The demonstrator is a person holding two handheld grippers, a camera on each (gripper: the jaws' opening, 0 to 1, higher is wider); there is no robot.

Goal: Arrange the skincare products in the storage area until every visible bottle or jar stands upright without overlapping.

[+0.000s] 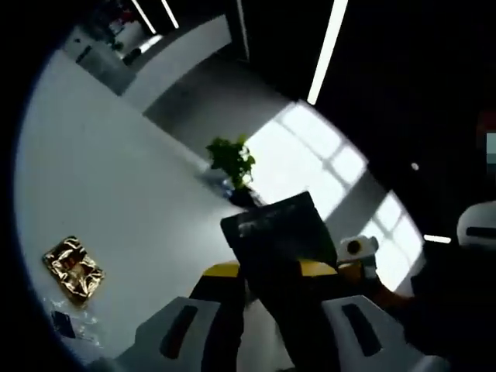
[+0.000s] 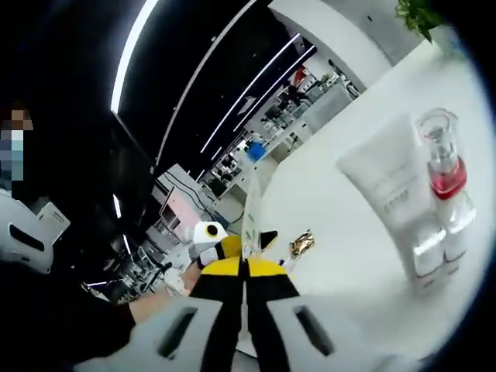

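My left gripper point(image 1: 270, 270) is shut on a dark flat box point(image 1: 275, 229) that rises between its yellow-tipped jaws over the white table point(image 1: 116, 194). My right gripper point(image 2: 246, 260) is shut on a thin, pale translucent packet point(image 2: 250, 205), seen edge-on. To its right a white tube point(image 2: 391, 194) and a clear bottle with red liquid point(image 2: 446, 178) sit side by side on the table point(image 2: 333, 201); this tilted view does not show whether they stand upright. The left gripper point(image 2: 208, 236) shows just left of the right jaws, and the right gripper point(image 1: 358, 249) shows behind the dark box.
A gold foil packet point(image 1: 72, 267) point(image 2: 301, 244) lies on the table, with a small clear packet point(image 1: 66, 325) near it. A potted plant point(image 1: 231, 161) point(image 2: 418, 15) stands at the table's far edge. A person's sleeve point(image 2: 62, 325) is at lower left.
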